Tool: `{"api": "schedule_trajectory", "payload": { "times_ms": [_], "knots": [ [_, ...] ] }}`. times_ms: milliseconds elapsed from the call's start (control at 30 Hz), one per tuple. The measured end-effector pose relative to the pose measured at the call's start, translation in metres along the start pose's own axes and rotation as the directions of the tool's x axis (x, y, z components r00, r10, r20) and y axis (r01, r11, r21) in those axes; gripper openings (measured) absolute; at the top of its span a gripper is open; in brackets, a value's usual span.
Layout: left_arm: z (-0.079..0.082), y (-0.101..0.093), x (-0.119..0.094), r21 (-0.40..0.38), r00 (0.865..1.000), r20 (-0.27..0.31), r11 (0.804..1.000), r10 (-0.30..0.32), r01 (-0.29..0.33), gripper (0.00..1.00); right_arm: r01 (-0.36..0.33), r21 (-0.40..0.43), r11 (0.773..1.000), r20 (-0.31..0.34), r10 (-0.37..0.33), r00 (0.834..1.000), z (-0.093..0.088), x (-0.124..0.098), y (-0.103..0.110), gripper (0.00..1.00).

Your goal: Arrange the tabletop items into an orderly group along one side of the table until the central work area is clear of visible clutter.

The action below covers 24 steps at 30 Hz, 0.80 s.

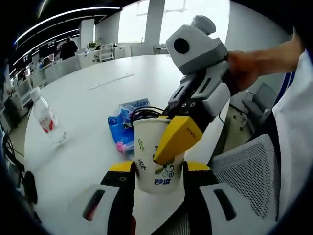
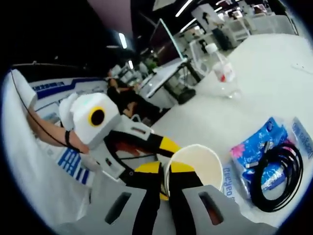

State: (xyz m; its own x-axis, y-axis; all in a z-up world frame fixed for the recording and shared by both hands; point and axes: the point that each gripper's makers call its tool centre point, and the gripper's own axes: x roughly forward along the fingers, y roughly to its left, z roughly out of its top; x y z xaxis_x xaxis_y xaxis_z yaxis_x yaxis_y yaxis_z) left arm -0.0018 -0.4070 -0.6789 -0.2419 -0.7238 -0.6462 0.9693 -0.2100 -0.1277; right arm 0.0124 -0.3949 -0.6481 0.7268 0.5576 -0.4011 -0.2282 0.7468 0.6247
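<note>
A white paper cup (image 1: 157, 164) with green print stands between the yellow-tipped fingers of my left gripper (image 1: 159, 167), which press on both its sides. My right gripper (image 1: 168, 129) comes in from the upper right and pinches the cup's rim, one yellow finger outside and the other inside. In the right gripper view the right gripper (image 2: 165, 172) is shut on the near rim of the cup (image 2: 195, 164), and a yellow finger (image 2: 168, 144) of the left gripper lies against the cup's far side.
On the white table (image 1: 83, 161) lie a blue packet (image 1: 121, 131) (image 2: 258, 146), a black cable coil (image 1: 145, 113) (image 2: 278, 177) and a blue card (image 1: 138, 103). A water bottle (image 1: 47, 120) (image 2: 223, 68) stands farther left. A mesh chair (image 1: 249, 171) is at the table's edge.
</note>
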Motion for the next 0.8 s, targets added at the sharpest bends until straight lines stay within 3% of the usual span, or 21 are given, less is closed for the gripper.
{"api": "schedule_trajectory", "payload": {
  "times_ms": [433,533,667,800],
  "knots": [
    [-0.008,0.032,-0.011,-0.119,0.994,0.023,0.988,0.102,-0.099,0.38,0.057,0.033,0.998,0.041,-0.058,0.997,0.01,-0.003,-0.019,0.0],
    [-0.009,0.042,-0.016,-0.215,0.989,0.053,0.969,0.14,-0.125,0.37,0.081,0.029,0.996,0.054,-0.082,0.995,0.014,-0.003,-0.025,0.0],
    [-0.016,0.056,-0.023,-0.359,0.977,0.077,0.92,0.199,-0.159,0.37,0.108,0.033,0.994,0.071,-0.11,0.991,0.022,-0.004,-0.032,0.0],
    [-0.023,0.066,-0.032,-0.436,0.965,0.087,0.88,0.247,-0.186,0.37,0.141,0.012,0.99,0.069,-0.142,0.987,0.029,-0.002,-0.042,0.0]
  ]
}}
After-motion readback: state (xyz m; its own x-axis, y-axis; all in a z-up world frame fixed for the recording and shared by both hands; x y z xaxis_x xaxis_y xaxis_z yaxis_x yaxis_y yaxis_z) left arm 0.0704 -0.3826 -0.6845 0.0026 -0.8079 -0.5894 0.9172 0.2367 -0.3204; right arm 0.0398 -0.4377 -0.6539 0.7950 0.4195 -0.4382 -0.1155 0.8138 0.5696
